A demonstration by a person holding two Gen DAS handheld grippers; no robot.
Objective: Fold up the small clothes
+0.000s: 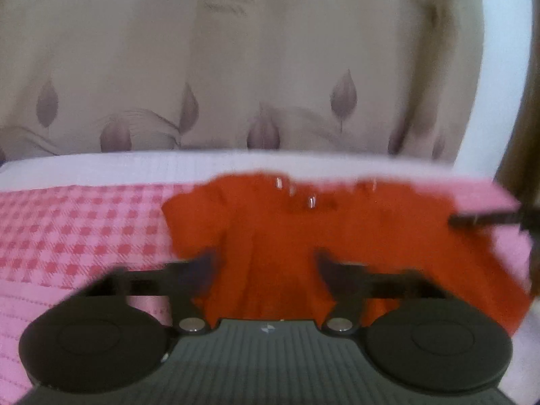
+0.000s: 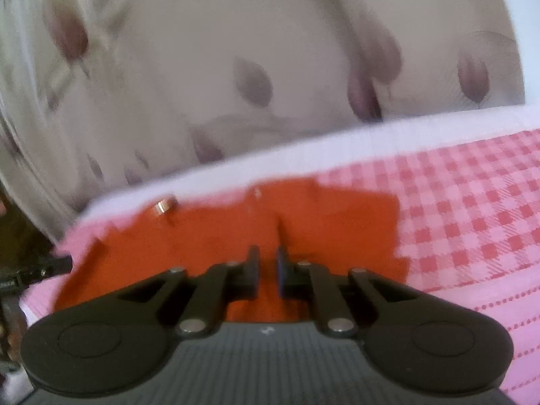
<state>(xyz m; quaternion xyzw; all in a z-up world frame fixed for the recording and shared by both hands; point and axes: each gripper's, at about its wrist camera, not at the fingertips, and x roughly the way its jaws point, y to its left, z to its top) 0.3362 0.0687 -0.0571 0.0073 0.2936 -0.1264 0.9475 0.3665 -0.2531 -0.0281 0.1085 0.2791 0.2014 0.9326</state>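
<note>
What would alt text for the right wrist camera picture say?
A black gripper, its two fingers almost closed and seemingly pinching a fold, reaches over a red garment on a pink checked cloth. Behind hangs a blurred beige curtain with leaf shapes.

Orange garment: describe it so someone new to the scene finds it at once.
Start at the pink checked cloth covering the surface in front of the leaf-print curtain. Near that cloth's far edge, by its white border, lies the orange garment, small and spread out, with small shiny snaps near its top. It is the only solid orange thing there; everything around it is pink, white or beige.
</note>
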